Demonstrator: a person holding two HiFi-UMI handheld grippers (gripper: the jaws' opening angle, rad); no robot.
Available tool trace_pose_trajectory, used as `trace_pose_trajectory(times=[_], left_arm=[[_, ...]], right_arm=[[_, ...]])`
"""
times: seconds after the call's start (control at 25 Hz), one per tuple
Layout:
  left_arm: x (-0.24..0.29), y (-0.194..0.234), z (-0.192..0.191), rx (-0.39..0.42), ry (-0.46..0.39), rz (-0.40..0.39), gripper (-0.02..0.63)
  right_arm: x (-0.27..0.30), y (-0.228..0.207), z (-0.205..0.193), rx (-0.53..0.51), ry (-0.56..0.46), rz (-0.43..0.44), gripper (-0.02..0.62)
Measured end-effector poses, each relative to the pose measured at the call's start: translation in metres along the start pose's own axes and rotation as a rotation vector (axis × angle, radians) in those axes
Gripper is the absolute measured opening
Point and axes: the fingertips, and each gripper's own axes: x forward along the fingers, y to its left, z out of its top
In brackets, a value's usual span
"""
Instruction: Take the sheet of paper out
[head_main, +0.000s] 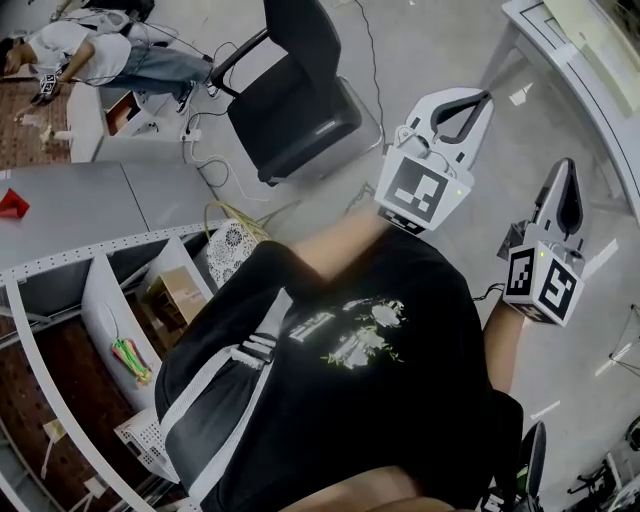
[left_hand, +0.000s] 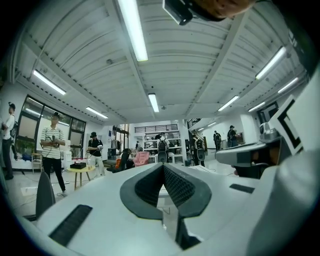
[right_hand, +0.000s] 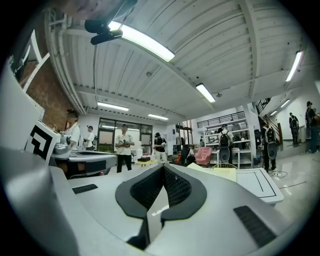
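Observation:
No sheet of paper for the task shows clearly in any view. Both grippers are held up in front of my black T-shirt (head_main: 400, 350), pointing away over the floor. My left gripper (head_main: 483, 98) is shut with nothing between its dark pads, and its tips meet in the left gripper view (left_hand: 163, 165). To its right, my right gripper (head_main: 567, 168) is shut and empty as well, its tips closed together in the right gripper view (right_hand: 163, 166). A pale yellow sheet-like thing (right_hand: 220, 172) lies on a white table (right_hand: 260, 182) some way beyond the right gripper.
A black office chair (head_main: 295, 95) stands on the grey floor ahead, with cables (head_main: 215, 170) beside it. Grey shelving (head_main: 100, 290) runs along the left. A person (head_main: 90, 50) sits on the floor far left. A white table edge (head_main: 575, 55) is at top right. Several people (left_hand: 52, 145) stand in the room.

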Motion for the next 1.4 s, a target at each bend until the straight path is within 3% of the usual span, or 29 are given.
trace_pose_trajectory(times=[0.28, 0.48, 1.08, 1.24, 1.4], left_arm=[[0.024, 0.007, -0.002, -0.026, -0.014, -0.083, -0.006], [0.032, 0.010, -0.005, -0.022, -0.003, -0.101, -0.006], [0.050, 0.022, -0.011, 0.020, 0.003, -0.074, -0.006], [0.071, 0.022, -0.008, 0.016, -0.009, -0.075, -0.006], [0.095, 0.011, -0.014, 0.033, 0.020, -0.096, -0.006]], right_arm=[[0.015, -0.001, 0.000, -0.022, 0.021, -0.079, 0.000], [0.020, -0.008, -0.004, -0.011, 0.028, -0.110, 0.000], [0.041, -0.031, -0.014, 0.002, 0.020, -0.121, 0.000], [0.054, -0.045, -0.010, 0.000, -0.005, -0.122, 0.000], [0.067, -0.066, -0.020, 0.025, 0.033, -0.132, 0.000]])
